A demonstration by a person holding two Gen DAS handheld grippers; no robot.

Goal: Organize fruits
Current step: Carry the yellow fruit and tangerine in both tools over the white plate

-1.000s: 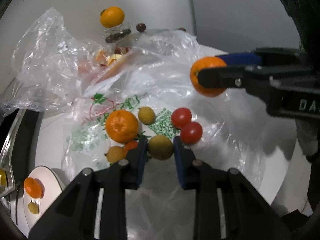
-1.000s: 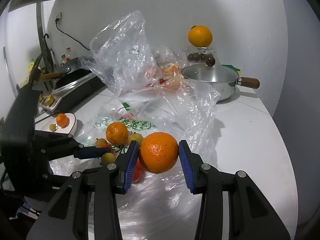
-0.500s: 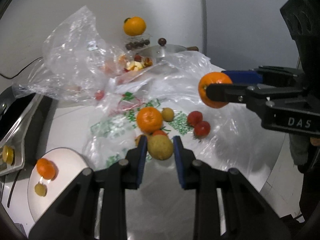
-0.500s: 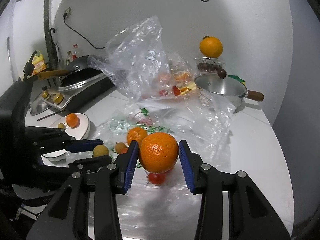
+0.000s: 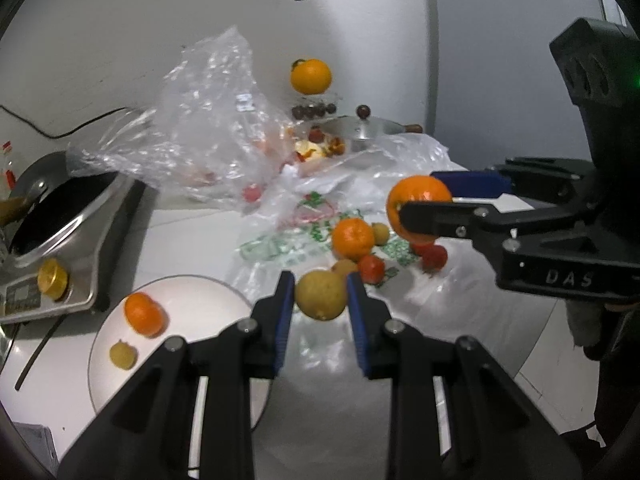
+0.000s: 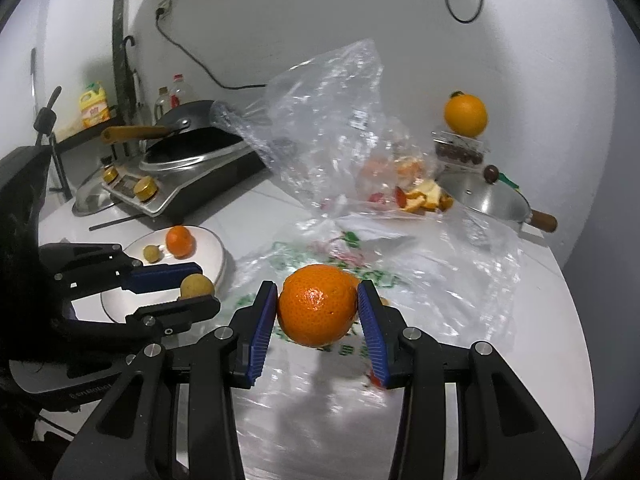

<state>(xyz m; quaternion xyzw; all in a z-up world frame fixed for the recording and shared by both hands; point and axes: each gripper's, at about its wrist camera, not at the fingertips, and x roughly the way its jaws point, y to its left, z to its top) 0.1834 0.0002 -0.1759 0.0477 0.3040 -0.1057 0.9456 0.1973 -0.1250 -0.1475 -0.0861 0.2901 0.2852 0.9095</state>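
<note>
Table (image 6: 540, 320): white, smooth and a little glossy, with a rounded edge.
White plate (image 5: 200, 304): round, flat and shiny; it lies on the table, left of the printed plastic bag.
On the plate: one small orange mandarin (image 5: 144, 314) with dimpled skin and one small yellow-brown round fruit (image 5: 123, 355), near each other.
Printed plastic bag (image 5: 288, 240): thin, wrinkled clear film with green and red print, spread flat on the table just right of the plate.
On the bag: a mandarin (image 5: 353, 239), some small yellow-brown fruits and small red tomatoes (image 5: 434, 257) in a loose group.
Second clear bag (image 6: 328, 120): crumpled, it stands up behind the plate and has peel pieces inside.
Steel pot (image 6: 492, 200): shiny metal with a wooden handle, far right of the plate.
Left gripper (image 5: 320, 300): black arms with blue ribbed pads; the jaws are clenched on a yellow-brown round fruit (image 5: 321, 295) with matte skin, held in the air at the right edge of the plate.
Right gripper (image 6: 317, 308): same build; the jaws are partly spread and grasp a large orange (image 6: 317, 305) with pitted peel, held above the printed bag, right of the plate.
</note>
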